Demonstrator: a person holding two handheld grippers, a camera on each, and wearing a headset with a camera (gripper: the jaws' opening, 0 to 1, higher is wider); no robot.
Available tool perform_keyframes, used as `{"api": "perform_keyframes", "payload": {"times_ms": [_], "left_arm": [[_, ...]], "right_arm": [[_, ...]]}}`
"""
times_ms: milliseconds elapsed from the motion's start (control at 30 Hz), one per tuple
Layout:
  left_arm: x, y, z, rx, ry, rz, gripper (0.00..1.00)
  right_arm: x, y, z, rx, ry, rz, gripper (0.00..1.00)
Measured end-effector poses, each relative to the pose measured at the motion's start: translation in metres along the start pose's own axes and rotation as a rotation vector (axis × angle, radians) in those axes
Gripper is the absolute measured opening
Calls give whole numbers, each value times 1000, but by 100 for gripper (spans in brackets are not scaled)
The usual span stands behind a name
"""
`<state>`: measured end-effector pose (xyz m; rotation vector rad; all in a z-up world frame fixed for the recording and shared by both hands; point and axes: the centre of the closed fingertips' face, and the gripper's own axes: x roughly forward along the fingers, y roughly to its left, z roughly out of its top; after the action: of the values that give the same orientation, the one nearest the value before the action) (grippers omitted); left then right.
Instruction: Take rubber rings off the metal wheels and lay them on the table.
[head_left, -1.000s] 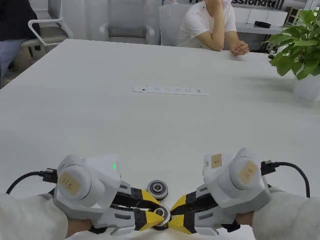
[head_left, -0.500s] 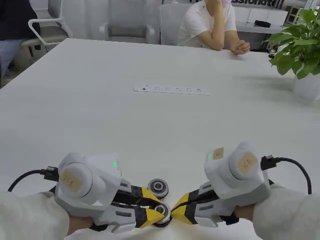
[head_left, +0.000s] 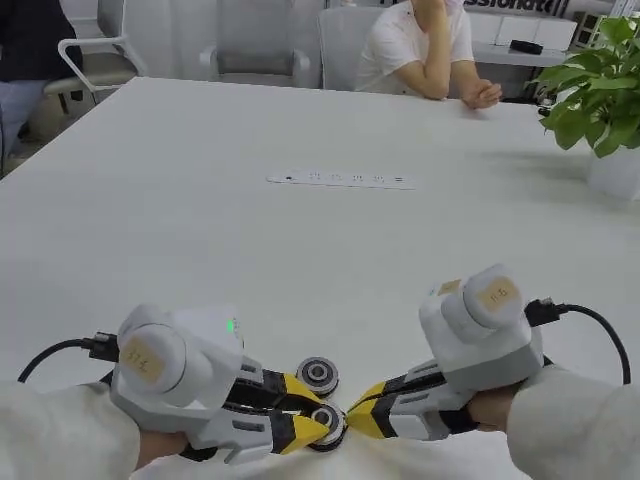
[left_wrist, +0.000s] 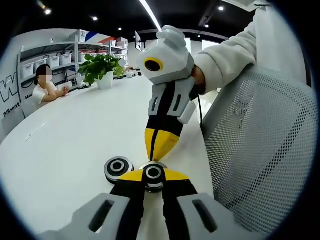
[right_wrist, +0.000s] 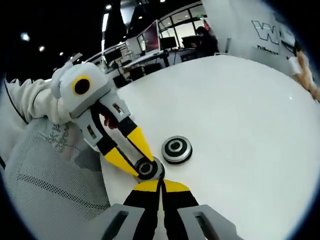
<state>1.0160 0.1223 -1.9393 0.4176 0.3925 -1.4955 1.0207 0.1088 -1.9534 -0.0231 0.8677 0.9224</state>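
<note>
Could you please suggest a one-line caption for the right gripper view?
Left gripper clamps a metal wheel while the shut right gripper touches its rim; second wheel alongside.

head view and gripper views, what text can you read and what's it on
"ssionate", cut off, on the far wall sign.
"W", big wall logo; small line under it too blurred.
Tan stickers on left gripper and right gripper: writing too blurred.

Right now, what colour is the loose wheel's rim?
Black, on the loose wheel; clearest in right gripper view.
</note>
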Motion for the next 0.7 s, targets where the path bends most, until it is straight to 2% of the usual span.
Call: {"api": "perform_keyframes", "payload": {"times_ms": [67, 200, 433, 700], "left_arm": [[0, 0, 0, 0, -1, -1, 7], [0, 0, 0, 0, -1, -1, 7], [1, -1, 0, 4, -1, -6, 7], [0, -2, 1, 7, 0, -12, 8]], "right_arm": [[-1, 0, 0, 53, -2, 7, 0], [-1, 1, 2, 72, -13, 18, 0], [-2, 5, 6, 209, -33, 56, 0], [-2, 10, 6, 201, -22, 65, 0]]}}
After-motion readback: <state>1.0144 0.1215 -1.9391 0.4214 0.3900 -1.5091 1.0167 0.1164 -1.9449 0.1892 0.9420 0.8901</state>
